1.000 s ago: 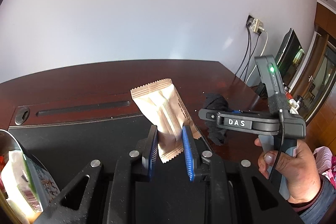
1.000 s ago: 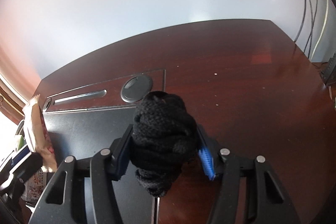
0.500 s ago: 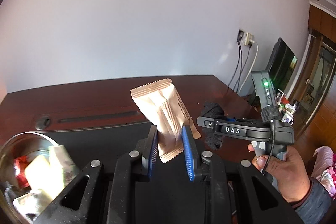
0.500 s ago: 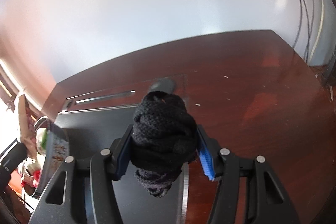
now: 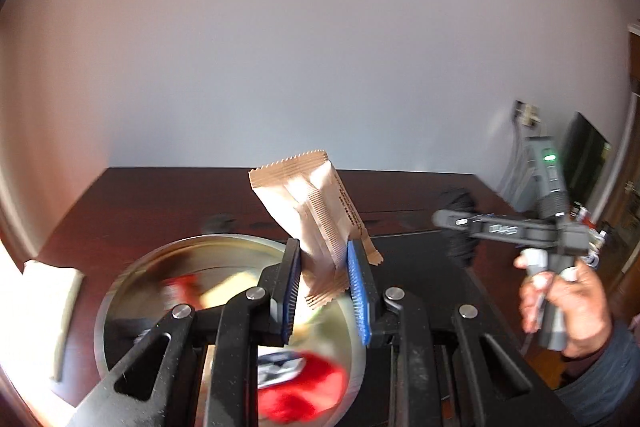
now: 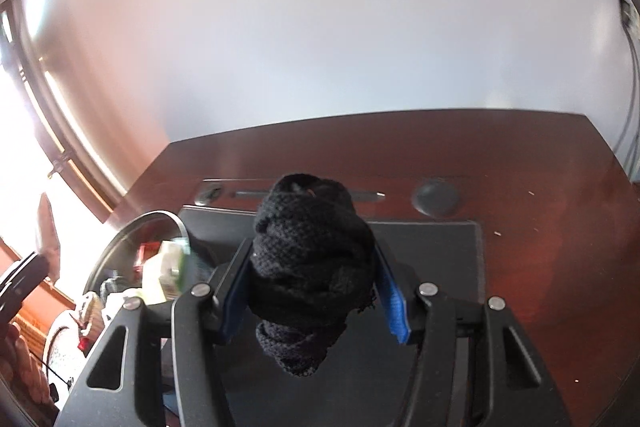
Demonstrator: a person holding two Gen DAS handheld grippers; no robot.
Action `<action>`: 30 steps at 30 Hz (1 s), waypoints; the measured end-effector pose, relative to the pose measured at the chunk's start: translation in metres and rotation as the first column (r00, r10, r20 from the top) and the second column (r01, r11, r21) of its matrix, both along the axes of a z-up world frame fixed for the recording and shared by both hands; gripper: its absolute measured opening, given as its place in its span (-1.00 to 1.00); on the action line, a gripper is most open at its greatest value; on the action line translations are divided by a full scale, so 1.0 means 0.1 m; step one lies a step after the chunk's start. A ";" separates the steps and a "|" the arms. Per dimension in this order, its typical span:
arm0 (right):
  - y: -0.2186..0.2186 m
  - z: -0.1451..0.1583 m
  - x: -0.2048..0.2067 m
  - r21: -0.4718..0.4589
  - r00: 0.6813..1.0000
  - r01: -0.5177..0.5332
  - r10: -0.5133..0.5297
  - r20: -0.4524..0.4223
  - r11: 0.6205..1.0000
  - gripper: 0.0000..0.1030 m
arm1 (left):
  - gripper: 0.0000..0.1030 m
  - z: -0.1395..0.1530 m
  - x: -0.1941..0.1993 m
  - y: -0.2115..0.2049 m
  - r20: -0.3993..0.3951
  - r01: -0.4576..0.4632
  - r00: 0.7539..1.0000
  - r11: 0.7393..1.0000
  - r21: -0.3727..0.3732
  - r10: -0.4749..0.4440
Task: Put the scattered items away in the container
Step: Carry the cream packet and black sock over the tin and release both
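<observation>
My left gripper is shut on a tan snack packet and holds it upright above the round metal bowl, which holds several items, one of them red. My right gripper is shut on a rolled black knitted cloth above the black mat. The bowl shows at the left in the right wrist view. The right gripper with the black cloth also shows at the right in the left wrist view, to the right of the bowl.
The dark wooden desk has a round cable grommet and a slot at the back. A pale folded item lies left of the bowl. Cables and a wall socket are at the far right.
Both grippers have swung left with their loads. The bowl has come from the left edge into the middle of the left wrist view, under the packet. Both grips are unchanged.
</observation>
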State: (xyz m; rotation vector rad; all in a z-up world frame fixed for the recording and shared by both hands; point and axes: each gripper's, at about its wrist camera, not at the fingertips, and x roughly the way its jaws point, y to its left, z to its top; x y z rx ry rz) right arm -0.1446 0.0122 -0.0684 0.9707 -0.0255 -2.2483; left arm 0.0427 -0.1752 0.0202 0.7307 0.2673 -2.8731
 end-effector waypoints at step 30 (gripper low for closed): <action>-2.25 0.00 0.88 0.169 0.941 -0.315 0.330 -0.073 0.934 0.11 | -0.50 -0.77 0.39 -1.21 0.122 -0.220 0.971 0.969 0.109 0.206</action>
